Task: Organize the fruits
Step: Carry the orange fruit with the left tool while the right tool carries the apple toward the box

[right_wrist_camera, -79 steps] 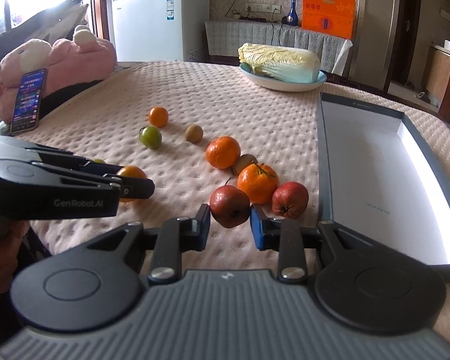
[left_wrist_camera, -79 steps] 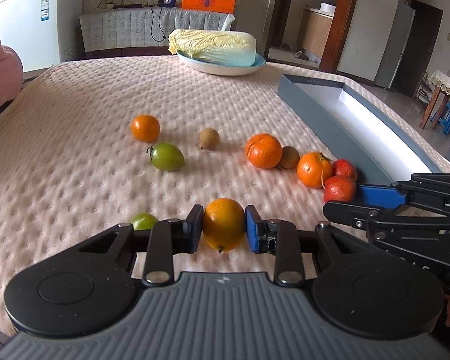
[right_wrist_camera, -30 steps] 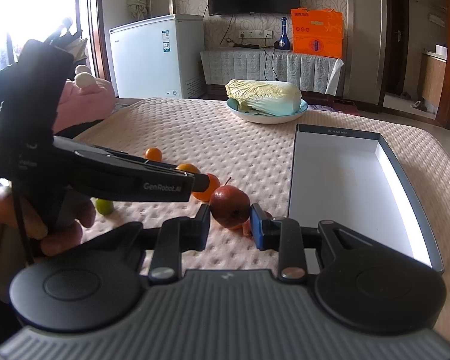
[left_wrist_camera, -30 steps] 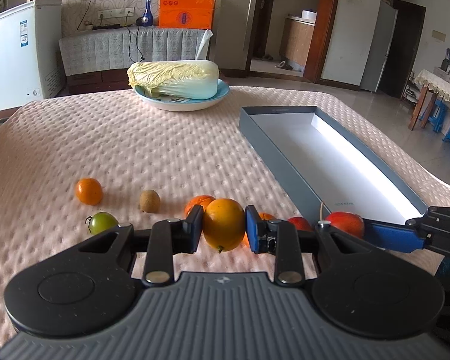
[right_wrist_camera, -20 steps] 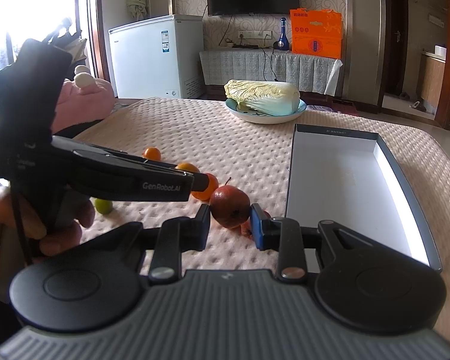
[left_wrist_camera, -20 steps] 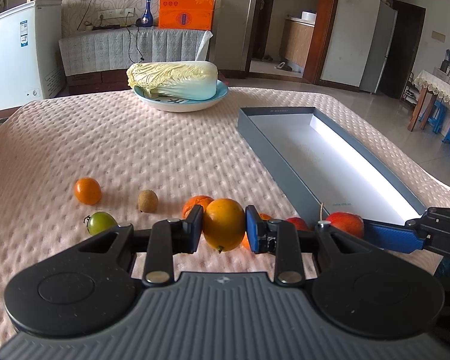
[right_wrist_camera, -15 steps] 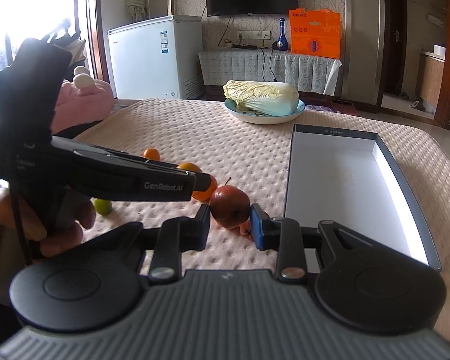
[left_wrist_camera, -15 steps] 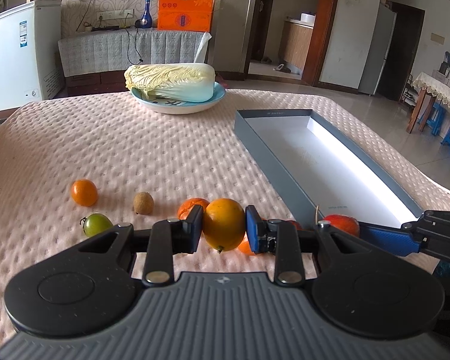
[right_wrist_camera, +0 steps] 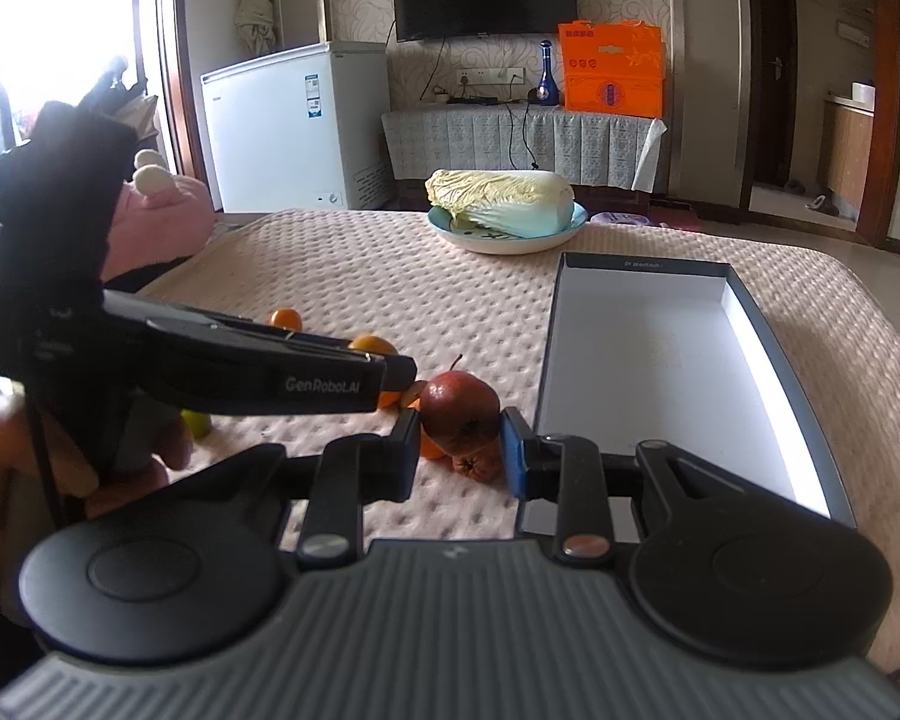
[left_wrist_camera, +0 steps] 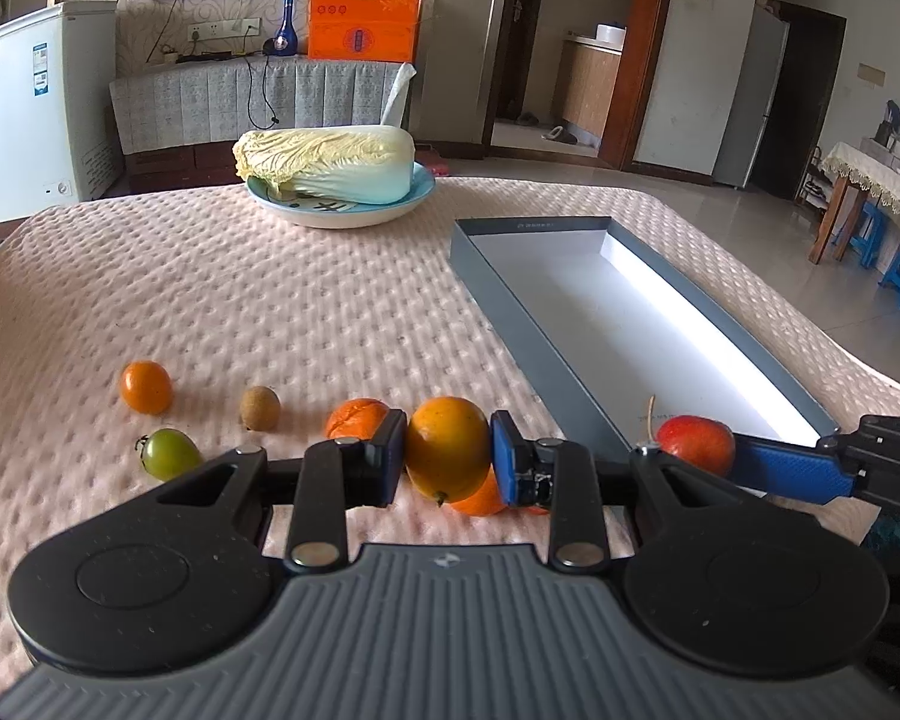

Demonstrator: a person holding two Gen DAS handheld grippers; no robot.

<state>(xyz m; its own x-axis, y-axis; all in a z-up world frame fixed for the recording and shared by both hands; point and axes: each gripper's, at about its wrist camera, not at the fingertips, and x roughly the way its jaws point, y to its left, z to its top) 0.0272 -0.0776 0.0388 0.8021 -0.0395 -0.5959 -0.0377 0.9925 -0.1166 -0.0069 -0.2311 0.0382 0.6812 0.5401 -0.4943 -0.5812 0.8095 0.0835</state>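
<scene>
Nearby, cabbage plate (left_wrist_camera: pixel 342 213) beyond empty box (left_wrist_camera: pixel 546 372)

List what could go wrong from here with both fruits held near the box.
1. The left gripper pinches the round orange fruit only at its sides; it could slip out and roll across the cloth.
2. The right gripper holds the red fruit close beside the left one; the two may collide.
3. Either fruit could catch the grey box wall going in.

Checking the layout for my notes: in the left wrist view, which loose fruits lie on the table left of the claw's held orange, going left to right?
Small orange → green tomato → brown kiwi → tangerine.
</scene>
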